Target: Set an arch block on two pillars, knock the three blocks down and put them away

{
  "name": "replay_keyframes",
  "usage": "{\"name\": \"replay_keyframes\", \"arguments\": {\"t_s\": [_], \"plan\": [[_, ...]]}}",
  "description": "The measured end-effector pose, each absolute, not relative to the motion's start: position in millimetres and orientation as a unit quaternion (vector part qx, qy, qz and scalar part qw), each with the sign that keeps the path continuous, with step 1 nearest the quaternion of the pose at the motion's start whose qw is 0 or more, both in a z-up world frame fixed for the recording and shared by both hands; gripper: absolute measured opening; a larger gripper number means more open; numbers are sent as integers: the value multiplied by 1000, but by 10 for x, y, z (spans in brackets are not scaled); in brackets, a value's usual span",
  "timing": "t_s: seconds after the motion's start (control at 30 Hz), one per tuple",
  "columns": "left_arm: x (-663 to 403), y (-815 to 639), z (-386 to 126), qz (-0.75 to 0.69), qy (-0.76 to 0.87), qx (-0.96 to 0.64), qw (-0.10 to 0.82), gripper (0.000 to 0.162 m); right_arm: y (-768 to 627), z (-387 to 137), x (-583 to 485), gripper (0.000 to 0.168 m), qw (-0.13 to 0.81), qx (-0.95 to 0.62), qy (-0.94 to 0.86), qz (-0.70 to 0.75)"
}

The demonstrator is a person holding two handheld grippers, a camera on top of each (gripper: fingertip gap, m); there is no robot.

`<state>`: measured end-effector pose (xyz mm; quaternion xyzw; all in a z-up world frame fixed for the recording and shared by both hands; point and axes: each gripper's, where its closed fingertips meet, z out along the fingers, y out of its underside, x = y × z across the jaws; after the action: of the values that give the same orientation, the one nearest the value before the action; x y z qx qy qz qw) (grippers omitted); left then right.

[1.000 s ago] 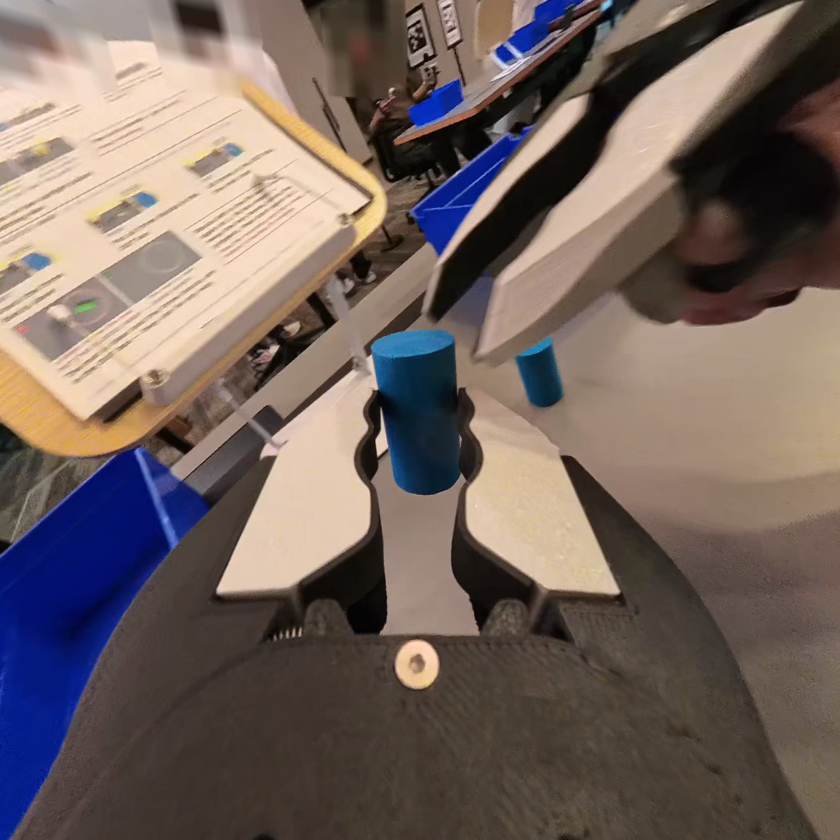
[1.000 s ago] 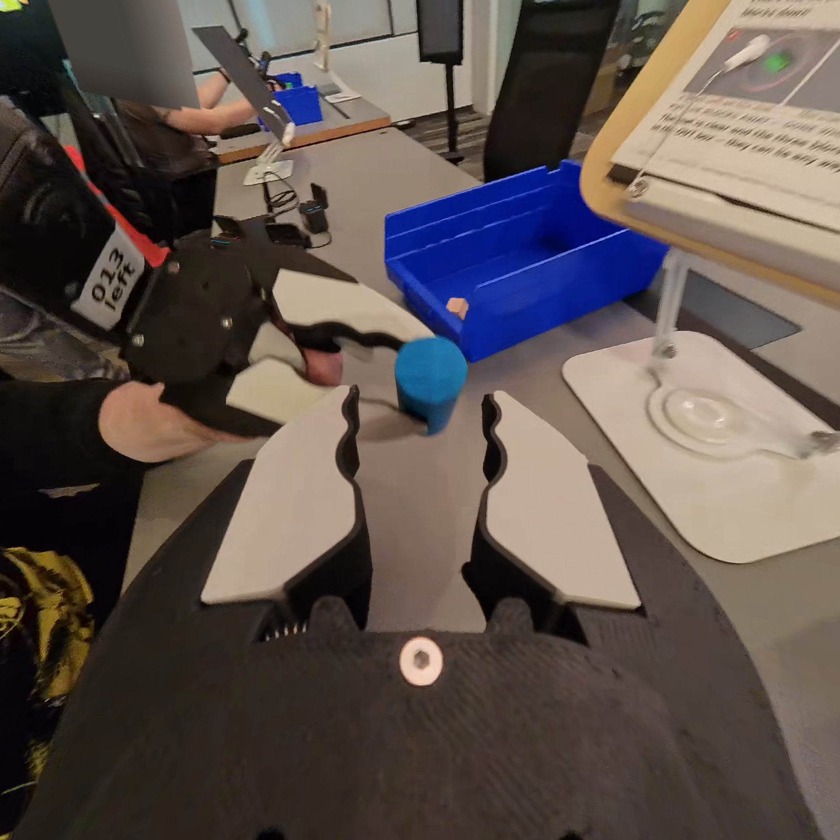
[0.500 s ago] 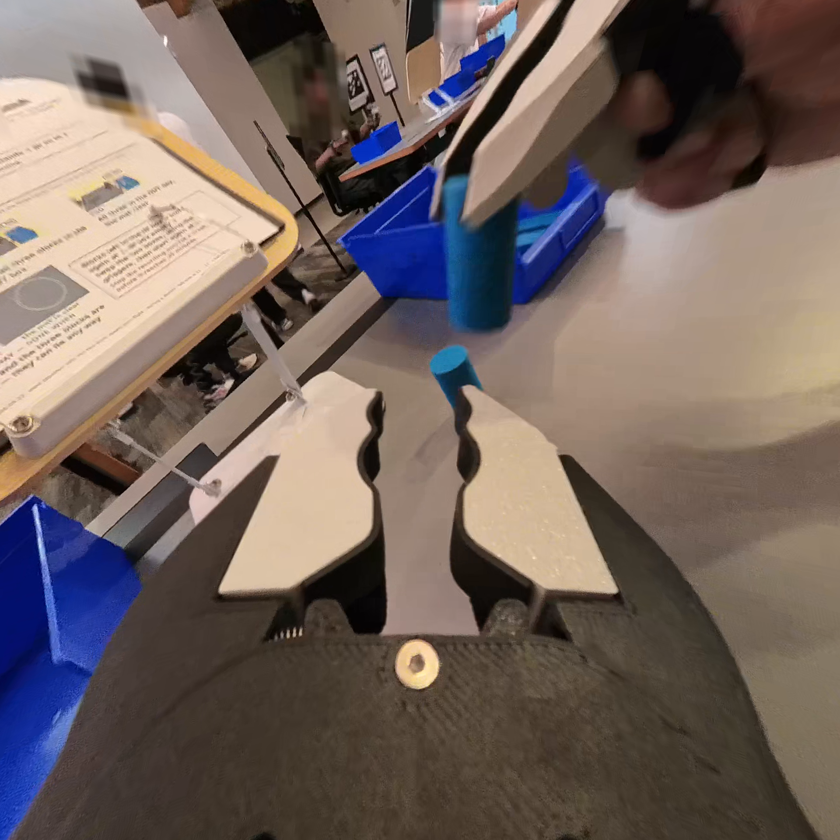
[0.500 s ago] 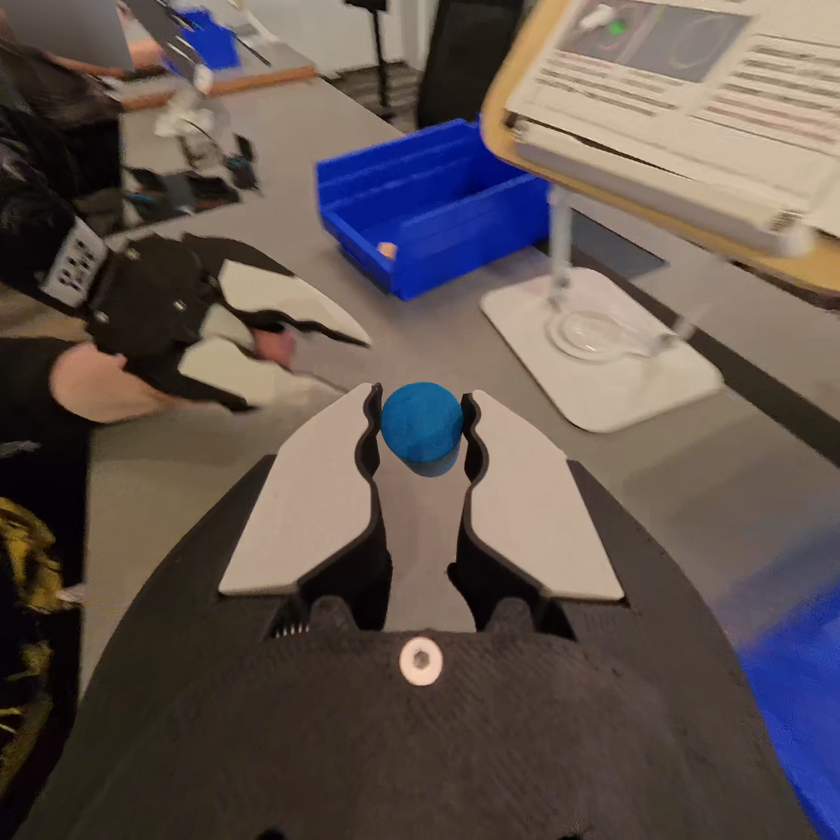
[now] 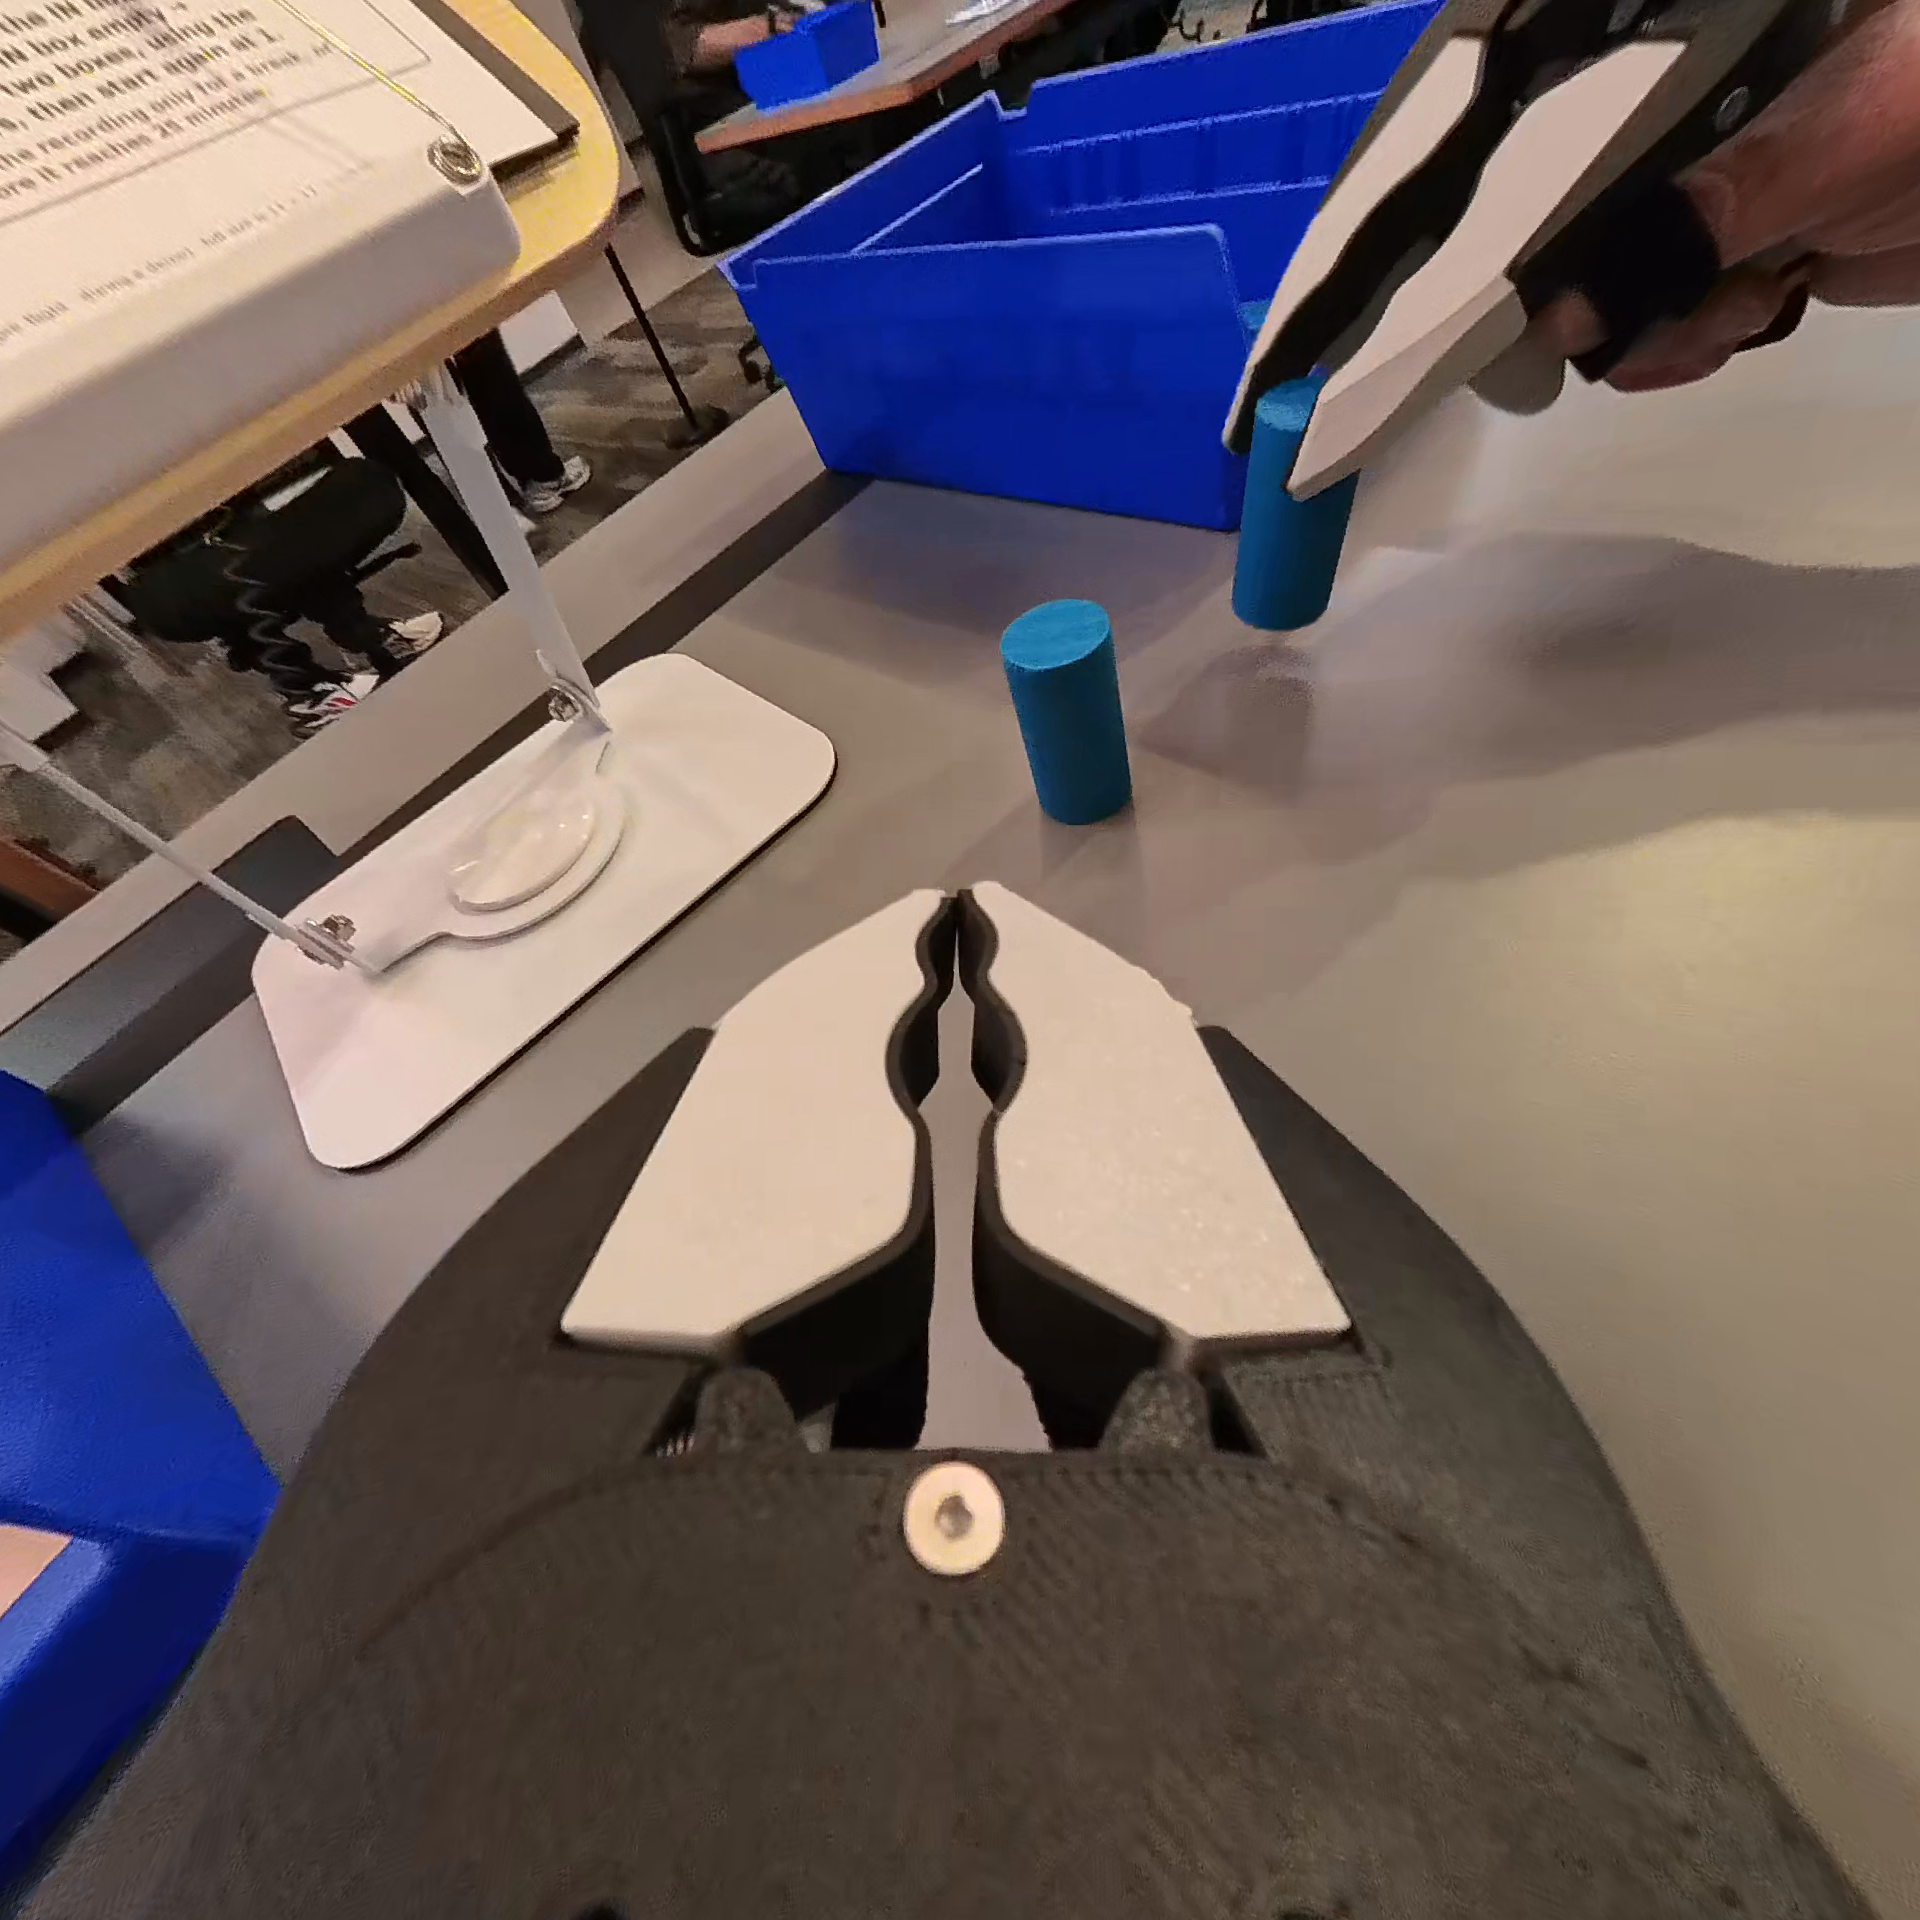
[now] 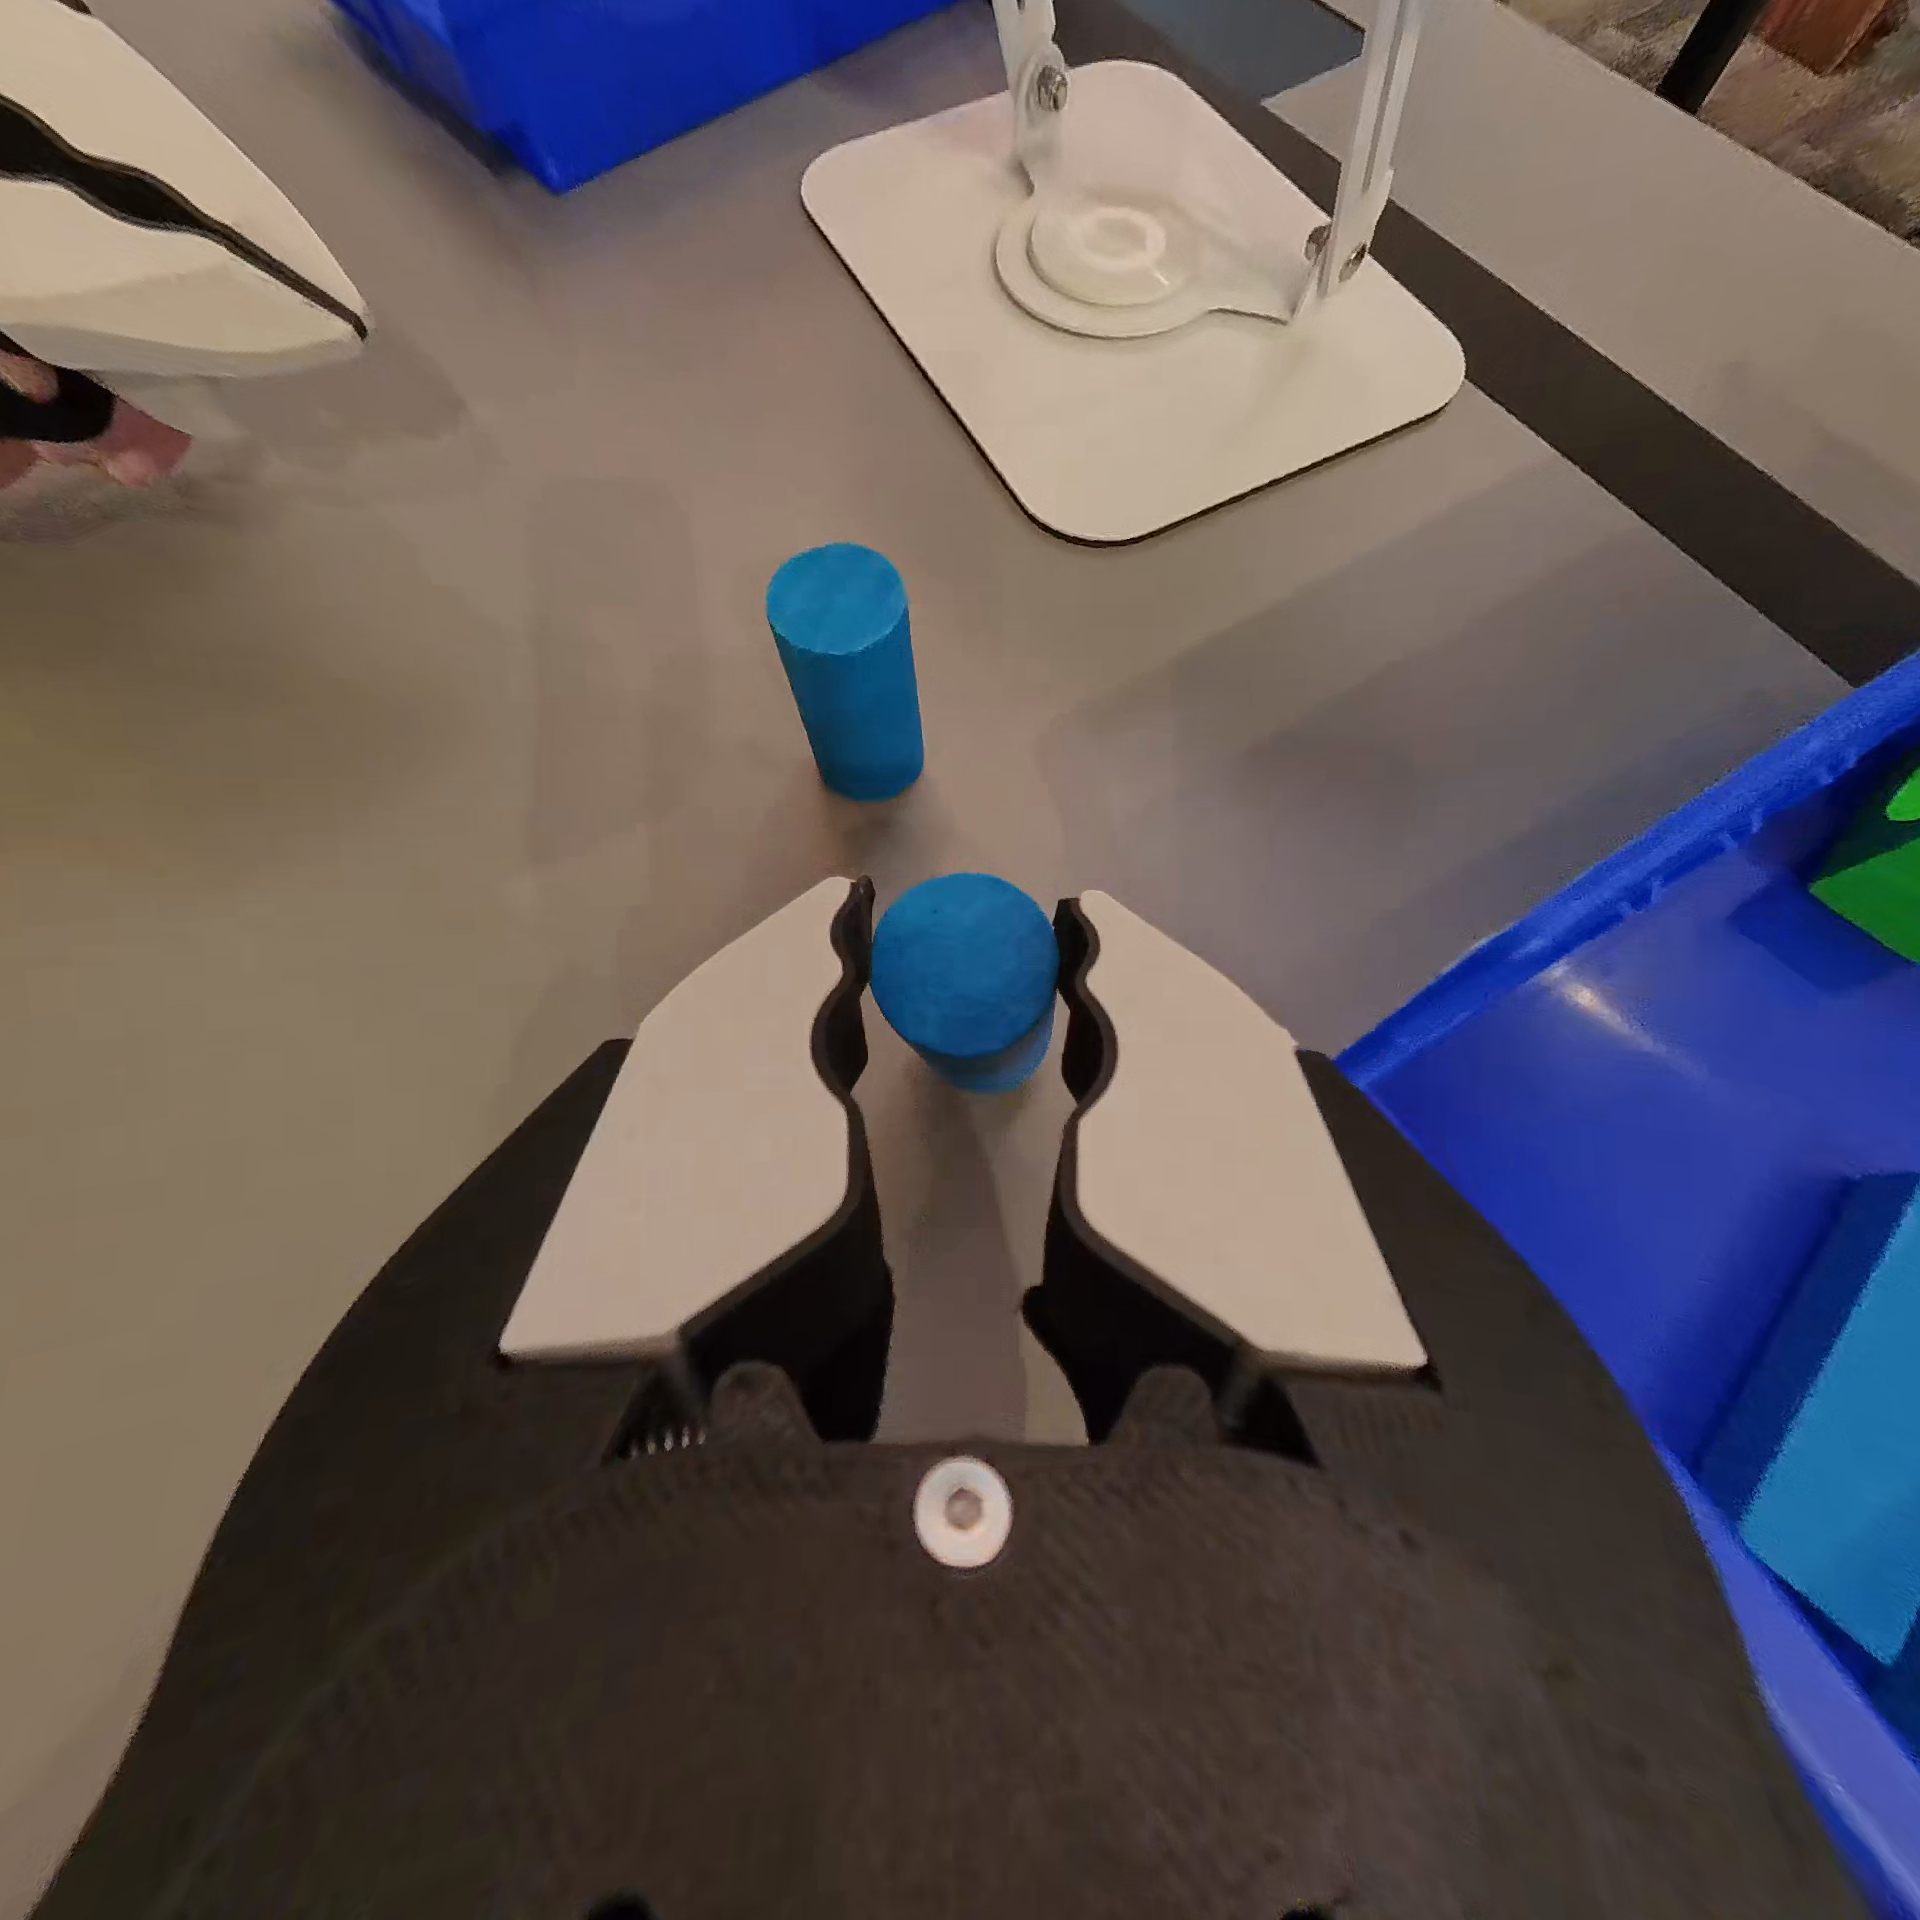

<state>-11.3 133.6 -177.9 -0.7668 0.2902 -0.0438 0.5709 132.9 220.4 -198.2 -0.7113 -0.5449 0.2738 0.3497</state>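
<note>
The right gripper [image 6: 961, 935] is clamping a blue cylinder [image 6: 966, 982] between its two fingers, gripping it near the top. In the left wrist view the same cylinder [image 5: 1288, 520] is hanging upright, tilted a little, with its lower end just above the grey table [image 5: 1558, 987] and a soft shadow lying under it. A hand [image 5: 1787, 197] is holding this gripper from the right.

The left gripper [image 5: 958, 914] is holding nothing; its fingers are pressed together at the tips, with only a thin wavy slit showing between them farther back. It is hovering over the table, pointing toward the second cylinder.

That second blue cylinder [image 5: 1068, 712] is standing upright on the table on its own, near the held one but not touching it. Both are the same matte blue, with flat round ends.

Behind the held cylinder a blue bin [image 5: 997, 353] is sitting on the table. In the right wrist view another blue bin [image 6: 1621, 1122] is lying at the right edge, with a green block [image 6: 1881, 883] and a lighter blue block [image 6: 1849, 1475] in it. A white stand base [image 6: 1143, 353] is resting beyond the standing cylinder, carrying a tilted board with printed sheets [image 5: 208, 187].
</note>
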Motion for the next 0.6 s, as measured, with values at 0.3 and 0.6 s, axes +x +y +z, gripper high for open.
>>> {"name": "replay_keyframes", "arguments": {"t_s": [0.3, 0.6], "plan": [[-106, 1361, -1846, -55, 288, -776, 559, 0, 2228, -2134, 1263, 35, 324, -725, -550, 258], [-371, 1359, -1629, -32, 249, -779, 574, 14, 2226, -1992, 1272, 52, 347, -718, -534, 281]]}}
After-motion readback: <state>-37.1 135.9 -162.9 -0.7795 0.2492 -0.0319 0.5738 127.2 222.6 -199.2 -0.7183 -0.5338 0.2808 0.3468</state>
